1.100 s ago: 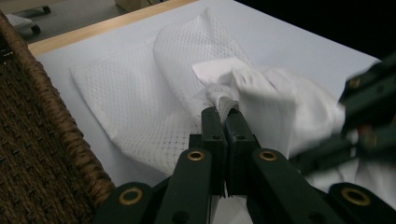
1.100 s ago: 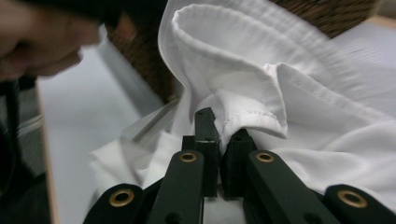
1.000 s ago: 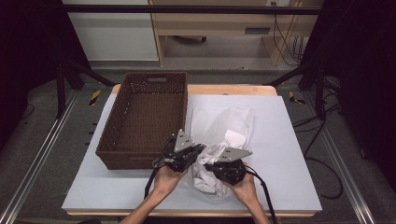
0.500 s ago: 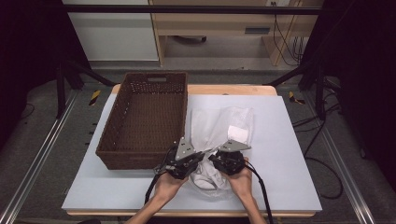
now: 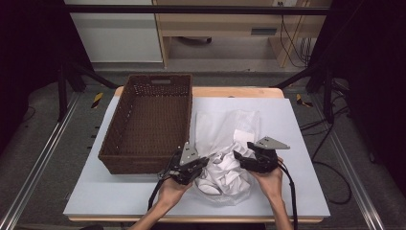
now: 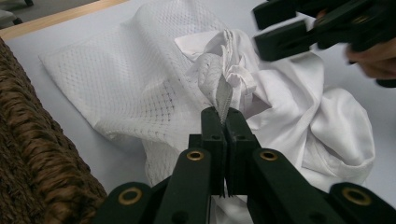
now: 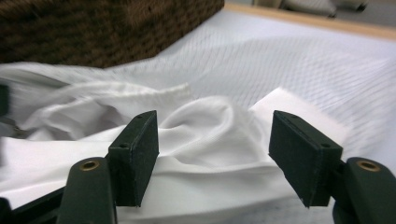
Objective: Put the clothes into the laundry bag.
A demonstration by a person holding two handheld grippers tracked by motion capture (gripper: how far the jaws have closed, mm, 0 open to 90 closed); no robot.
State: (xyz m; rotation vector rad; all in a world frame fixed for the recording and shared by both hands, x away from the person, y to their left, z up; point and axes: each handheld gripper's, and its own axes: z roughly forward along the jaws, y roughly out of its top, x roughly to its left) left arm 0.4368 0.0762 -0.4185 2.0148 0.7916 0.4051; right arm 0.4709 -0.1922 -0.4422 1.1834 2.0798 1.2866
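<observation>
A white mesh bag [image 5: 225,125] lies flat on the table, and a crumpled white cloth [image 5: 229,176] sits at its near end. My left gripper [image 5: 203,166] is shut on a bunched edge of the mesh bag [image 6: 140,84], with the fabric standing up from its closed jaws [image 6: 223,122]. My right gripper [image 5: 238,158] sits to the right of the cloth. Its jaws have just been opening and now stand wide apart [image 7: 215,154]. The white cloth [image 7: 210,126] lies loose behind and below them, and no pad presses on it. The right gripper [image 6: 322,23] also hovers over the cloth in the left gripper view.
A dark wicker basket [image 5: 134,163] stands empty on the left half of the grey-white table [image 5: 297,124], its near corner close to my left gripper. Its woven wall [image 6: 32,154] runs along the left of the left gripper view. Bare table lies right of the bag.
The right gripper has let go of the cloth, opened its jaws and moved right, away from the left gripper. The left gripper has stayed shut on the mesh edge.
</observation>
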